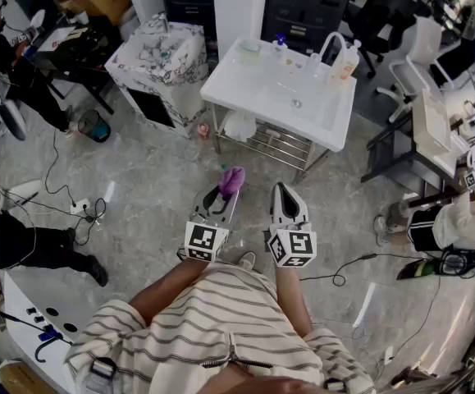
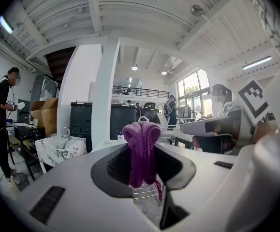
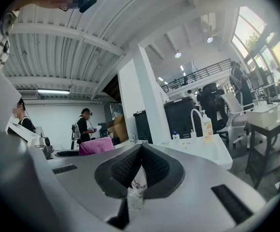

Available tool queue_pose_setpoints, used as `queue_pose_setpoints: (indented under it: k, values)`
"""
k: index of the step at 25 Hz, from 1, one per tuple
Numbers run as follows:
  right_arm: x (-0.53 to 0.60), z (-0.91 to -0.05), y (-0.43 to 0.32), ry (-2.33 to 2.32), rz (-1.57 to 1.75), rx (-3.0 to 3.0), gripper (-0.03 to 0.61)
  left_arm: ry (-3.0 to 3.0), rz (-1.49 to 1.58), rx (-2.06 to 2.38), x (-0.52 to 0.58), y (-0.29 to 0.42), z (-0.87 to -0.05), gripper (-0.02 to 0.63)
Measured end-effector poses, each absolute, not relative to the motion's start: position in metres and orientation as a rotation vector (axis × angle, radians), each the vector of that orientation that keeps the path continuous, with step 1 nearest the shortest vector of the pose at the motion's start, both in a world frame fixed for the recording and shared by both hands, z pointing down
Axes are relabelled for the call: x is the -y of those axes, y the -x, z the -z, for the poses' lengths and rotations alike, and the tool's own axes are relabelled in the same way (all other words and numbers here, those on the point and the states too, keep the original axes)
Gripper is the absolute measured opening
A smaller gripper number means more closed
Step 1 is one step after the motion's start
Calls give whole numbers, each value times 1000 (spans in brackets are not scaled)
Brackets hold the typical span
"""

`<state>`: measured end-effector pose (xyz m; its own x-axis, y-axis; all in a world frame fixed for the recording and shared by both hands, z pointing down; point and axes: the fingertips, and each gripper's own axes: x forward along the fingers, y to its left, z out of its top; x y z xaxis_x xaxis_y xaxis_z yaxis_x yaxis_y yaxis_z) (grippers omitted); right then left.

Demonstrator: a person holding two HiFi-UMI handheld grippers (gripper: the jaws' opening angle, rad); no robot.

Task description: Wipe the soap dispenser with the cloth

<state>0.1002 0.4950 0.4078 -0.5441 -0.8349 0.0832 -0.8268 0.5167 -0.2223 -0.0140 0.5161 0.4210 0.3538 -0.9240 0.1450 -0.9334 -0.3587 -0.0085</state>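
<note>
Head view locates the soap dispenser [image 1: 348,59] upright at the back right corner of the white sink unit [image 1: 253,89], well apart from both grippers. The purple cloth [image 1: 231,180] is clamped in the left gripper [image 1: 223,195]. The right gripper [image 1: 285,197] is closed on nothing. No wiping contact exists yet, so the approach and the wipe itself remain.

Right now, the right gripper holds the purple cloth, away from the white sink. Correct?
No: the left gripper holds the purple cloth, away from the white sink; the left gripper view shows it.
</note>
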Motion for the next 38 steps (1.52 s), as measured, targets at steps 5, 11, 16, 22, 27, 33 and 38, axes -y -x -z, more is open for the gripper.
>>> queue_pose_setpoints:
  k: [5, 11, 16, 22, 27, 33, 38]
  values:
    - [-493, -398, -108, 1454, 340, -2723, -5, -2517, -177, 1744, -514, 5, -415, 106]
    - [-495, -392, -121, 1400, 282, -2747, -5, -2517, -162, 1768, -516, -15, -416, 106]
    - [-497, -394, -139, 1421, 279, -2740, -6, -2490, -168, 1793, -525, -25, -420, 106]
    - [-481, -398, -151, 1424, 286, -2729, -5, -2494, -177, 1797, -512, -34, -425, 106]
    - [-453, -413, -148, 1421, 275, -2737, -6, -2507, -184, 1777, -484, -38, -444, 106]
    - [-384, -424, -130, 1441, 270, -2755, -6, -2478, -157, 1768, -408, -16, -458, 106]
    - [-304, -422, -104, 1475, 285, -2745, -6, -2483, -134, 1723, -324, 8, -454, 106]
